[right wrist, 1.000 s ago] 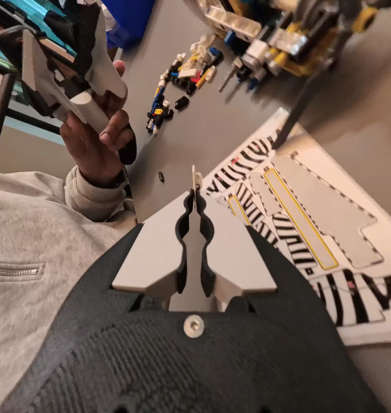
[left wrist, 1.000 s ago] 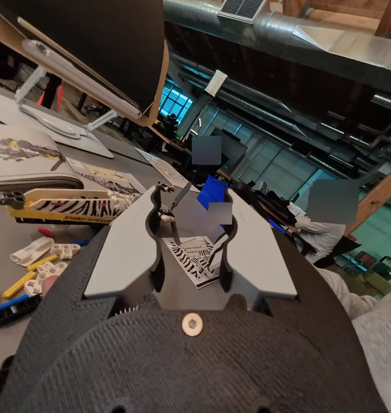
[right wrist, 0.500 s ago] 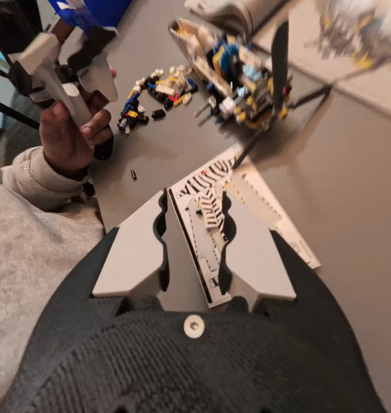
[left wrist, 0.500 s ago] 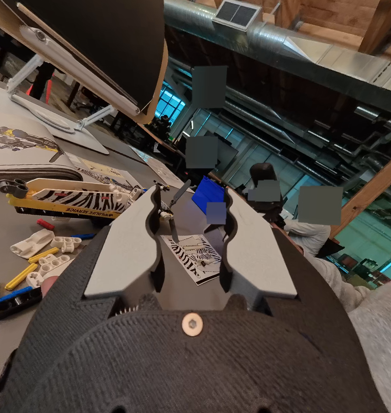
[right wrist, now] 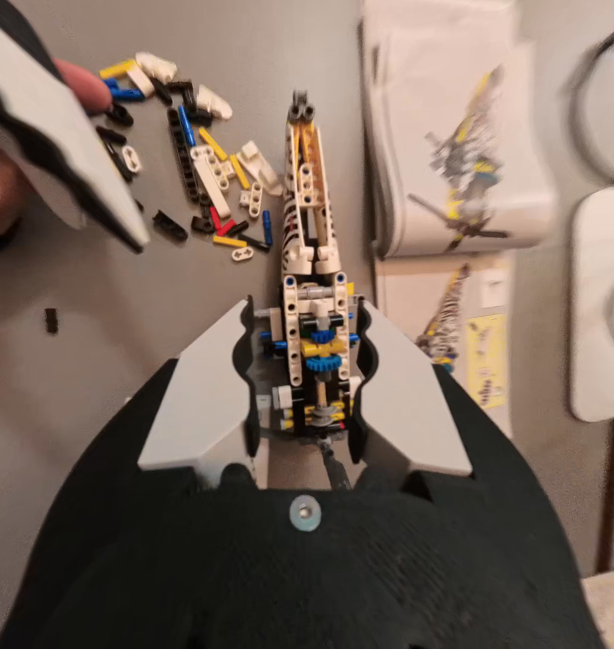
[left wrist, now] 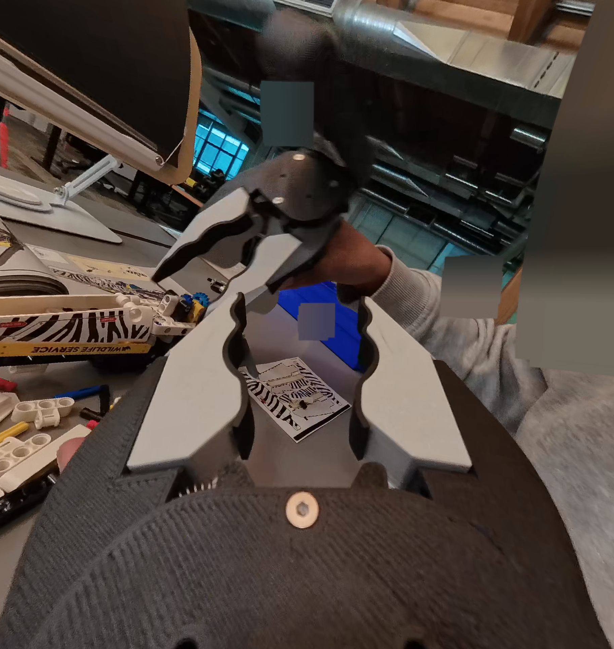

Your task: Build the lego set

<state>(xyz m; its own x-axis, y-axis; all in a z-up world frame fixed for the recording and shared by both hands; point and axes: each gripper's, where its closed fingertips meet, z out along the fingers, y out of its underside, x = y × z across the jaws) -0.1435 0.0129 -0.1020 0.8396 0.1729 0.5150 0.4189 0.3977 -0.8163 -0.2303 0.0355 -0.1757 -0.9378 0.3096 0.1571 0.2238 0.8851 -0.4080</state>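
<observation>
White and yellow beams make up the half-built lego model (right wrist: 310, 267), lying on the grey table (right wrist: 87, 351) with its geared end between the spread fingers of the right gripper (right wrist: 303, 307), which looks lined up to clamp that end, though nothing is pinched yet. Loose pieces (right wrist: 200, 168) lie just left of it, within easy reach. Nearer the person, the left gripper (left wrist: 300, 305) hovers spread and empty over the sticker sheet (left wrist: 295, 393), probably free to assist.
</observation>
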